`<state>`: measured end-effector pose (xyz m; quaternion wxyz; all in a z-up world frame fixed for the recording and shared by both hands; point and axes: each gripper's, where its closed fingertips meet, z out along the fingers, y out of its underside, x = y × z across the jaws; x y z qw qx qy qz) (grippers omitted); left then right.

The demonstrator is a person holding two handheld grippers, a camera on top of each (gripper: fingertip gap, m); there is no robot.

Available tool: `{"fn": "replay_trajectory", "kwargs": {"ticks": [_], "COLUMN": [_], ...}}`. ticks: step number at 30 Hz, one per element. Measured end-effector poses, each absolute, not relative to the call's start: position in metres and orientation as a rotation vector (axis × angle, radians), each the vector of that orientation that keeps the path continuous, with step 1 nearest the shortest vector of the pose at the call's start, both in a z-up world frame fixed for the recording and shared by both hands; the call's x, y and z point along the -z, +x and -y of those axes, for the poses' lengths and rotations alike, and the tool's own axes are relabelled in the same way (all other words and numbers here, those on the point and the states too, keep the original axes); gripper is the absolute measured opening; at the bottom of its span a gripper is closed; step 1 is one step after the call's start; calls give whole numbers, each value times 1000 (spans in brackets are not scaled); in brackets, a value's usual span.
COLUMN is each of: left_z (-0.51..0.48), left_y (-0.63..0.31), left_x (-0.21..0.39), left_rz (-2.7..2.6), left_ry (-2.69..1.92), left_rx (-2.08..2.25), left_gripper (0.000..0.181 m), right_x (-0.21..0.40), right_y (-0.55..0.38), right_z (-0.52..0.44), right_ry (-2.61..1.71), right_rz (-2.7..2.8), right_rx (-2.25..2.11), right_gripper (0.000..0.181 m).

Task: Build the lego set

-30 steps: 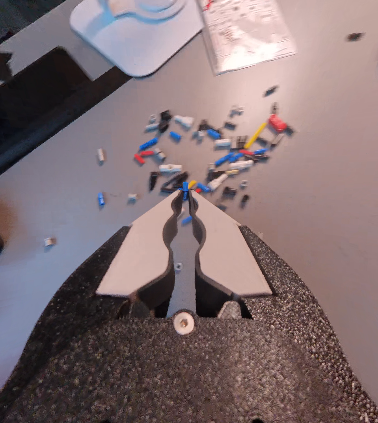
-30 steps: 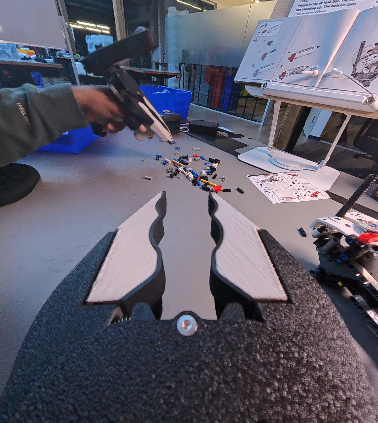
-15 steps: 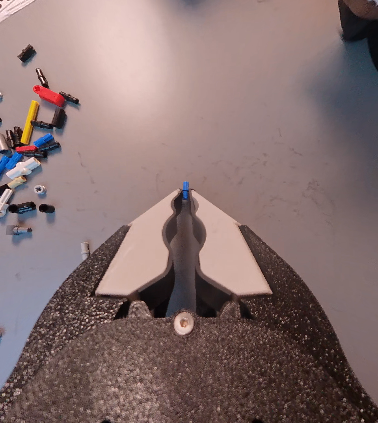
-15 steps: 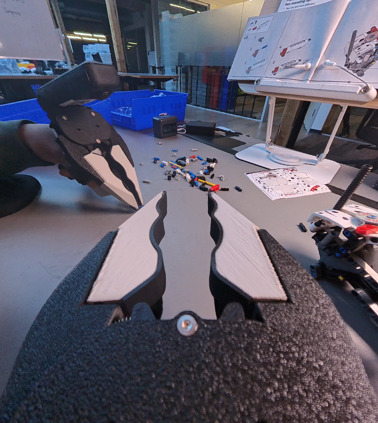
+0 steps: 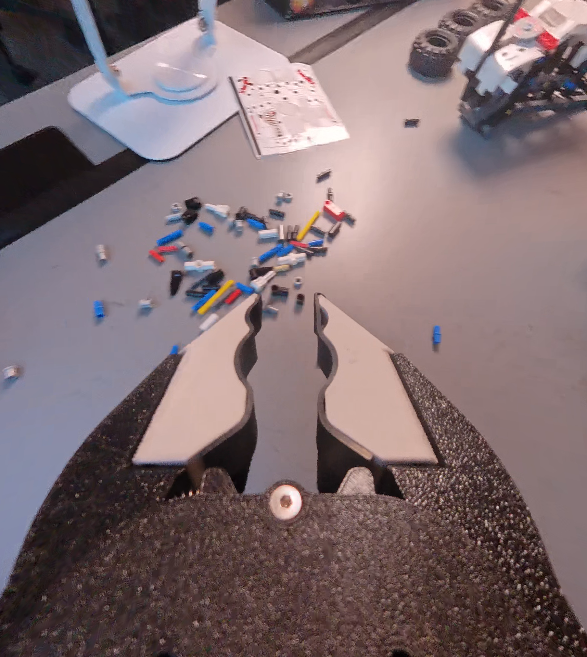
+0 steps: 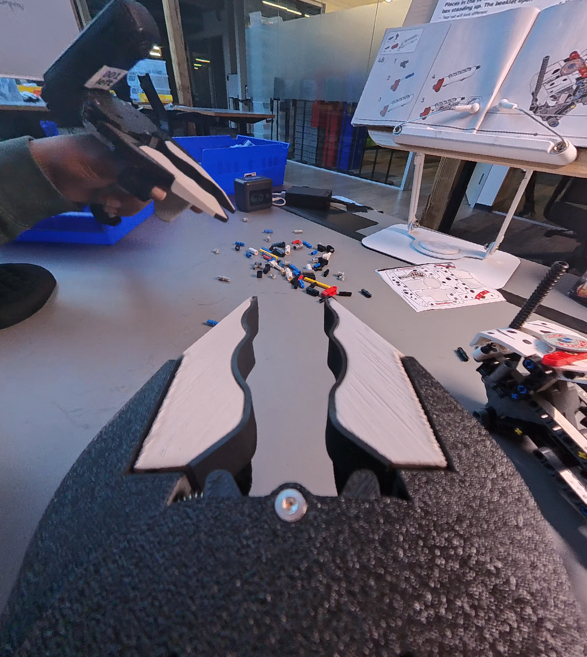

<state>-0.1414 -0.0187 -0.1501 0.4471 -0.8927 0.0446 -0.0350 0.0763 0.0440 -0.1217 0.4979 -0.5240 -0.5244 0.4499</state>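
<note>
On the table (image 5: pixel 498 355) the model (image 5: pixel 533 60) stands half-built, loose parts (image 5: pixel 249 256) unused, left gripper (image 5: pixel 286 300) and right gripper (image 6: pixel 290 302) both wide open, empty.

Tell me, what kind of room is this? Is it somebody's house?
Probably not a house. It looks like a workshop or lab: a grey worktable with scattered toy pieces, blue storage bins behind it, and more workbenches farther back past a glass wall.
</note>
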Motion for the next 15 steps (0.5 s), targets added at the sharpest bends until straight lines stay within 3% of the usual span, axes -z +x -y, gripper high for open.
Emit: {"fn": "replay_trajectory", "kwargs": {"ticks": [15], "left_z": [-10], "left_y": [-155], "left_x": [226], "left_rz": [-234], "left_ry": [-2392], "left_rx": [107], "left_gripper": [17], "right_x": [120], "right_y": [78], "right_z": [-45], "right_ry": [-1259], "right_rz": [1270], "right_rx": [-1096], "right_gripper": [36]}}
